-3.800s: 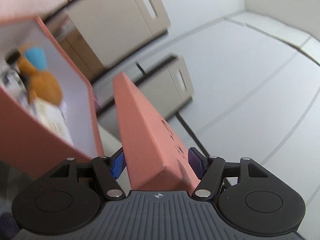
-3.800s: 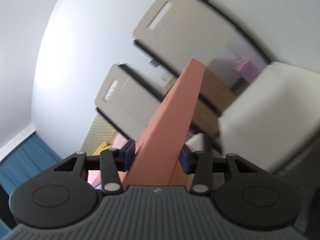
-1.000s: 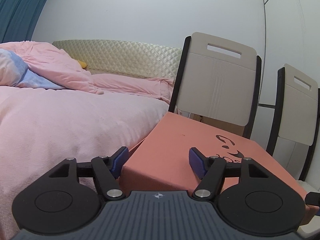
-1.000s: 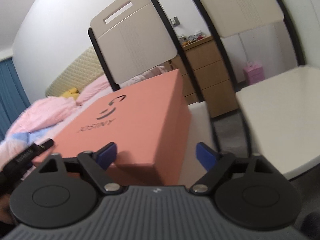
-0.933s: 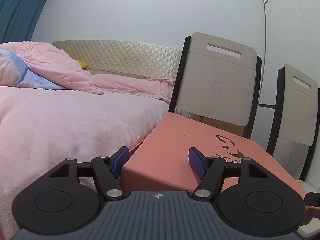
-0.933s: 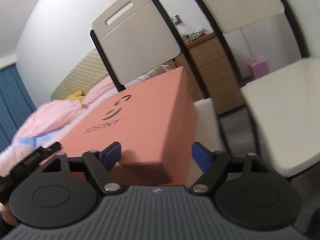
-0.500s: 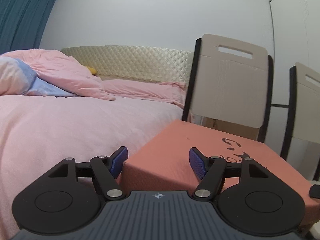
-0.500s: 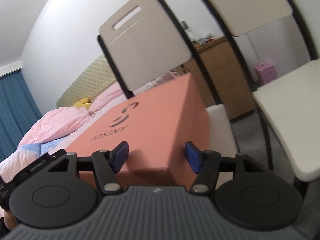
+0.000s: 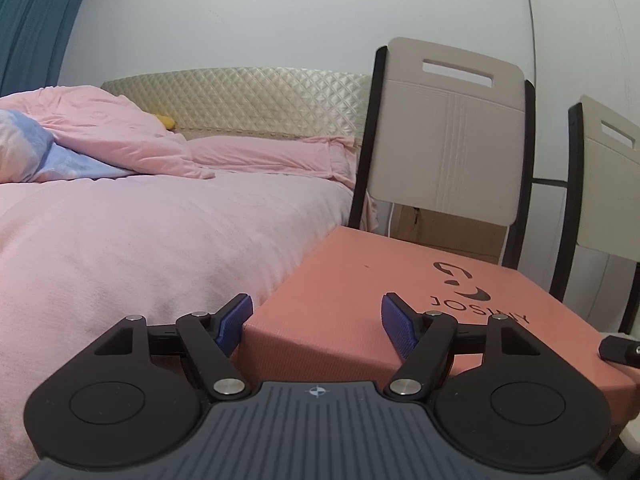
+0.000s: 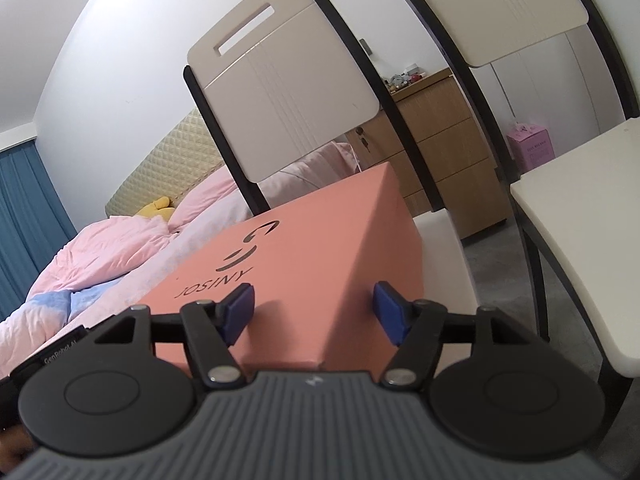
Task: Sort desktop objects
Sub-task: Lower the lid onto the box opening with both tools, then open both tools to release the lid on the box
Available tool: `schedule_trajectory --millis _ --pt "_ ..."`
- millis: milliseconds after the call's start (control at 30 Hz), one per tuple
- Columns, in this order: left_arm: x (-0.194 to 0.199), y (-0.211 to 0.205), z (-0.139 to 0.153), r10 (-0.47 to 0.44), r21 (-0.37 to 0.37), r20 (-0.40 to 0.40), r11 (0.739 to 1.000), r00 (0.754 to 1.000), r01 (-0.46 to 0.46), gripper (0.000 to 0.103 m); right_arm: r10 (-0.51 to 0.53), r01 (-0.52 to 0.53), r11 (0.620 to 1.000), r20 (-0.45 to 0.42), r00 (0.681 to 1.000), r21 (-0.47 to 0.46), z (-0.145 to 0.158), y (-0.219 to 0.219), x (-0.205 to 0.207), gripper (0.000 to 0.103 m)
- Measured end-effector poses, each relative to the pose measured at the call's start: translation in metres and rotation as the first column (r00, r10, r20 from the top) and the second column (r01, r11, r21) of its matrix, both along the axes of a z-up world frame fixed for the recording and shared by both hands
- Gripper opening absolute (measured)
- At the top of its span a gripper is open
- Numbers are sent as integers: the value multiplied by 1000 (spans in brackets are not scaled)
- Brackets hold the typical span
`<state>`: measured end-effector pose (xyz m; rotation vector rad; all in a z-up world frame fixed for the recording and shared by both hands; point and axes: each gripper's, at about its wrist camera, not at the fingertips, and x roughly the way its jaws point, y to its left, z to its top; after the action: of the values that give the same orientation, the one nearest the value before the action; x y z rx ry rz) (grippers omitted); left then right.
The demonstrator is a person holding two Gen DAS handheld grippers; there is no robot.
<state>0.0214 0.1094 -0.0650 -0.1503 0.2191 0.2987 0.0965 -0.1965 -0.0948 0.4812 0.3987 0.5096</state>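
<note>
I see the salmon box (image 9: 360, 280) resting on a chair seat (image 10: 440, 240) beside the bed (image 9: 140, 240). My left gripper (image 9: 316, 320) and right gripper (image 10: 314, 312) have just been opening; both straddle near corners at 6 o'clock, pads apart, not pressing.

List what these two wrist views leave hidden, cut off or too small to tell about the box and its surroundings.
- Box: its underside and what it rests on, left wrist view, hidden by the left gripper.
- Box contents: both views, lid shut.
- Right gripper: whether its pads touch the box, unclear.
- Items on the dresser: right wrist view, too small.
- Table: cut off by the right edge.
</note>
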Motion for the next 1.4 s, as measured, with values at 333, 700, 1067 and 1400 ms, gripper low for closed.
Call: schedule_trajectory --millis 333,700,1067,1400 --pt "7 -3 -5 -92 -2 -55 996 994 92 75 36 -39 997 -41 999 -62 8 -15 9 65" --pt "9 -7 -5 -151 6 -61 988 987 151 75 78 -82 994 -61 995 -76 12 -34 -9 63" --pt "23 -33 -5 -159 25 -74 987 984 161 77 -37 28 992 -71 997 -125 18 -46 -16 63" --pt "59 -64 2 -174 120 -124 975 977 189 69 -81 66 981 -74 994 -182 21 -36 15 63"
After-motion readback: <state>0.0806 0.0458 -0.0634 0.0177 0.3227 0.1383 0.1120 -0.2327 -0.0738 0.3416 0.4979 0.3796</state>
